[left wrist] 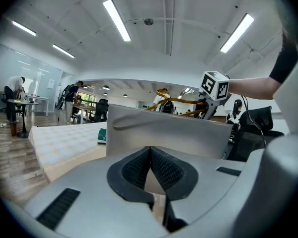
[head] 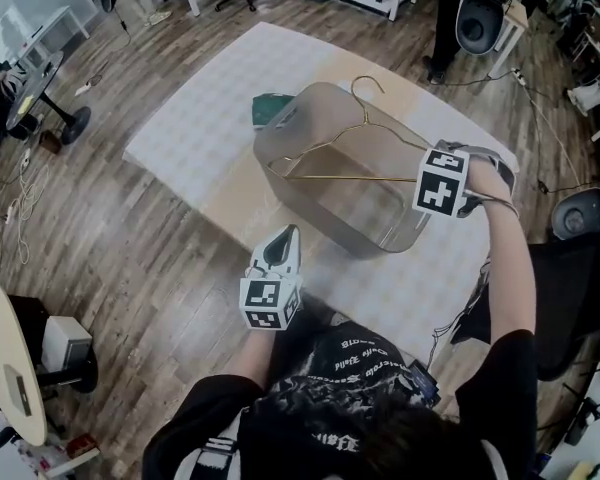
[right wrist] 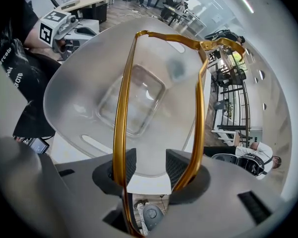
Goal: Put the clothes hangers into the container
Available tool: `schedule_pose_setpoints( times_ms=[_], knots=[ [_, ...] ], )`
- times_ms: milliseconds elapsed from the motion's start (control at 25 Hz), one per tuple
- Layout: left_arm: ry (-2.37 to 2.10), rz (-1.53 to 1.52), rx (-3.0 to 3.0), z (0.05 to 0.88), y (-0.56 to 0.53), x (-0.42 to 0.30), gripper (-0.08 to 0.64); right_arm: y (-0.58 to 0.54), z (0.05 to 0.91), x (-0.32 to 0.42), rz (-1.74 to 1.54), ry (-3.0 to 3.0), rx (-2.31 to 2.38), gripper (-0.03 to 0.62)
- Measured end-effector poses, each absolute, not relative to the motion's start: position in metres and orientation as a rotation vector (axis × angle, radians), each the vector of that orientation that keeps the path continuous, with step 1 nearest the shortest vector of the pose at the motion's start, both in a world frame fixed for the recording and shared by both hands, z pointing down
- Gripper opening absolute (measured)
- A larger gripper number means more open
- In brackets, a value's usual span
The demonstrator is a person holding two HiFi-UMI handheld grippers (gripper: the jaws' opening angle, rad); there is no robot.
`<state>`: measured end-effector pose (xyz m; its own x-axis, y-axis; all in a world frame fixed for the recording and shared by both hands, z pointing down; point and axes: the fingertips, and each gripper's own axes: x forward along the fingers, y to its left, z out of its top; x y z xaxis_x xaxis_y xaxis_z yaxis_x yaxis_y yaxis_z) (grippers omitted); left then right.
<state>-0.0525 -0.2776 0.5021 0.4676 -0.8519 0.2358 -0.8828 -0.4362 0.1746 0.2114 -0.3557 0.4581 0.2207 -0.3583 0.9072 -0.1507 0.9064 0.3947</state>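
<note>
A gold wire clothes hanger (head: 350, 178) hangs level over the open grey plastic container (head: 280, 138), its hook (head: 368, 86) at the far side. My right gripper (head: 422, 175) points steeply down at the container's right rim. It is shut on the hanger's end, and both bars (right wrist: 121, 108) run between its pads above the container's bottom (right wrist: 74, 98). My left gripper (head: 285, 236) is held level at the table's near edge and faces the container's wall (left wrist: 164, 133). It is shut (left wrist: 150, 155) with nothing in it. The hanger (left wrist: 179, 101) shows above that wall.
The container stands on a pale table (head: 190, 138) covered with a white patterned mat. A green flat thing (head: 270, 108) lies on the table just behind the container's left corner. Office chairs, a round side table (head: 10, 368) and cables stand on the wooden floor around.
</note>
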Motion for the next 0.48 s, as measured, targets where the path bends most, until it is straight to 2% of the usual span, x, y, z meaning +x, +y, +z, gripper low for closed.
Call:
schedule_pose_setpoints(
  times_ms=[480],
  knots=[
    [-1.483,0.168,2.4,0.508,-0.287,-0.054,0.02,-0.366,0.496,0.203,-0.121,-1.351,0.431,0.198]
  ],
)
